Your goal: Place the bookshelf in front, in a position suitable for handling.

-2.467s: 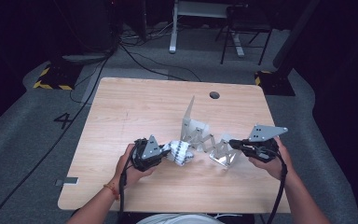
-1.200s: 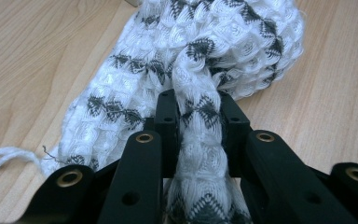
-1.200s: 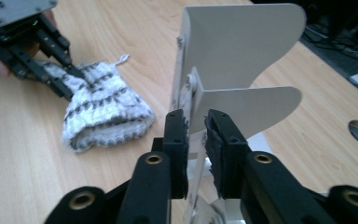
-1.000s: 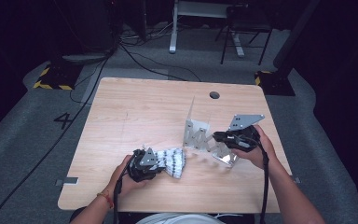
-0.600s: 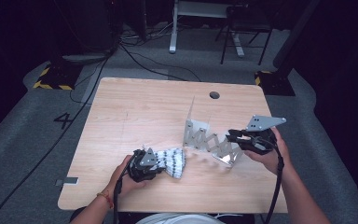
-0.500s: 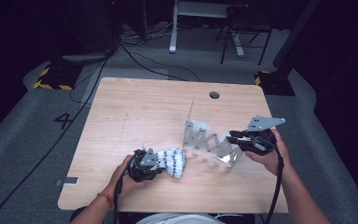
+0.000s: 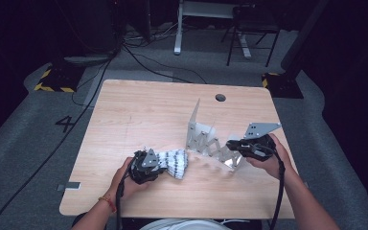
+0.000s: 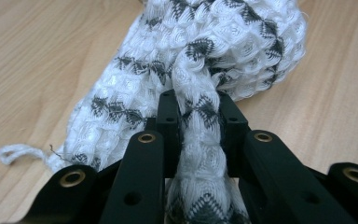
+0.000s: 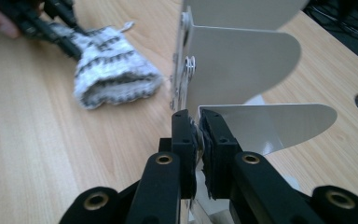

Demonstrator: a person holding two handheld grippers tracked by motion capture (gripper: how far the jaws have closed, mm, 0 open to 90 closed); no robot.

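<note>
The left tool (image 8: 198,116) is pinching a bunched white-and-grey knitted sock (image 7: 172,163) on the desk (image 7: 139,115), while the right tool (image 9: 198,123), clamped on the folding metal rack (image 7: 206,139), is stretching it wider than a second ago.

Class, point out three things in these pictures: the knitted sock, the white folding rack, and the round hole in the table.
knitted sock (image 7: 173,163), high view, on its patterned middle.
white folding rack (image 7: 206,139), high view, on its zigzag lattice.
round hole in the table (image 7: 220,97), high view, on the dark opening.

Knitted cloth (image 8: 200,56), matt wood table (image 7: 143,115)
</note>
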